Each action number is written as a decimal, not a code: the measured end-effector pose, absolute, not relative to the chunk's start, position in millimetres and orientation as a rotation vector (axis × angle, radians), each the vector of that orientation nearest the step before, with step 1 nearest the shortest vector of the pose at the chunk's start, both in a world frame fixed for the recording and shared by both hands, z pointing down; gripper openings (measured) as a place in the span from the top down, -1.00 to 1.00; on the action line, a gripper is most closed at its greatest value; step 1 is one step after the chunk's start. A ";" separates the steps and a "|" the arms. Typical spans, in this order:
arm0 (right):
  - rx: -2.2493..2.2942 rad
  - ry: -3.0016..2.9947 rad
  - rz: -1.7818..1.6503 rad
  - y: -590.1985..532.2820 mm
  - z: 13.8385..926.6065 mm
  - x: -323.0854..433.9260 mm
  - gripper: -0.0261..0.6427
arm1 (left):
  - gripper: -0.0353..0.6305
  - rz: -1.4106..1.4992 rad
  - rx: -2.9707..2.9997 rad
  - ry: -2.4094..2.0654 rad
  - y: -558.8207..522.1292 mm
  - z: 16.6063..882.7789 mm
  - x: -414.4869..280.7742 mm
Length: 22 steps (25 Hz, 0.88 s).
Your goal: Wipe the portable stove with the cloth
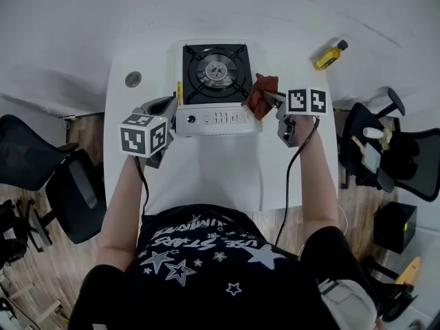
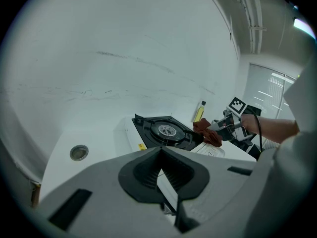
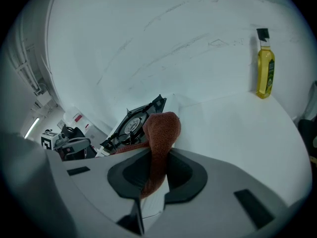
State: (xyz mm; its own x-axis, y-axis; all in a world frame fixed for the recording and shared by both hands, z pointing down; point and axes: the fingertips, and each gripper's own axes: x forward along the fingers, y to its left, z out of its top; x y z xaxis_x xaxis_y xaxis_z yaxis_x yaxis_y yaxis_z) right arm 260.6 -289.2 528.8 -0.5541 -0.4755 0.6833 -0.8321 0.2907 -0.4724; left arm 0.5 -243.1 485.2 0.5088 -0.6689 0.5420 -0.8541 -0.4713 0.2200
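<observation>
The portable stove (image 1: 216,81) has a black burner top and a white control front, and it stands at the back middle of the white table (image 1: 206,177). My left gripper (image 1: 170,107) is at the stove's left front corner, its jaws closed on the white edge of the stove (image 2: 166,131). My right gripper (image 1: 270,98) is at the stove's right side, shut on a reddish-brown cloth (image 1: 262,93). In the right gripper view the cloth (image 3: 159,138) rises out of the jaws and folds over toward the stove (image 3: 131,125). The left gripper view shows the cloth (image 2: 208,133) against the stove's far side.
A yellow oil bottle (image 1: 329,55) lies at the table's back right and stands out in the right gripper view (image 3: 265,68). A round metal grommet (image 1: 133,79) sits in the table left of the stove. Office chairs (image 1: 62,184) flank the table; another chair (image 1: 392,150) is at the right.
</observation>
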 end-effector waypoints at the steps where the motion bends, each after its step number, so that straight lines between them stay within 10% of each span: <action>1: 1.180 -2.145 1.166 -288.3 529.4 262.9 0.74 | 0.88 0.533 2.288 -1.247 -241.5 486.0 0.2; 22: 1.007 -2.438 1.090 -225.7 446.4 123.0 0.74 | 0.88 0.487 2.334 -1.186 -221.7 478.7 -20.5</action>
State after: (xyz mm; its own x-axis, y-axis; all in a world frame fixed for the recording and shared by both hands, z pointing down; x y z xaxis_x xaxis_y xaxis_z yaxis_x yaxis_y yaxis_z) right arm 123.0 -225.7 446.4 -0.7150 -0.4819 0.5065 -0.6988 0.4703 -0.5390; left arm -20.5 -221.7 478.7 0.5626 -0.6526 0.5074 -0.8210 -0.5133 0.2501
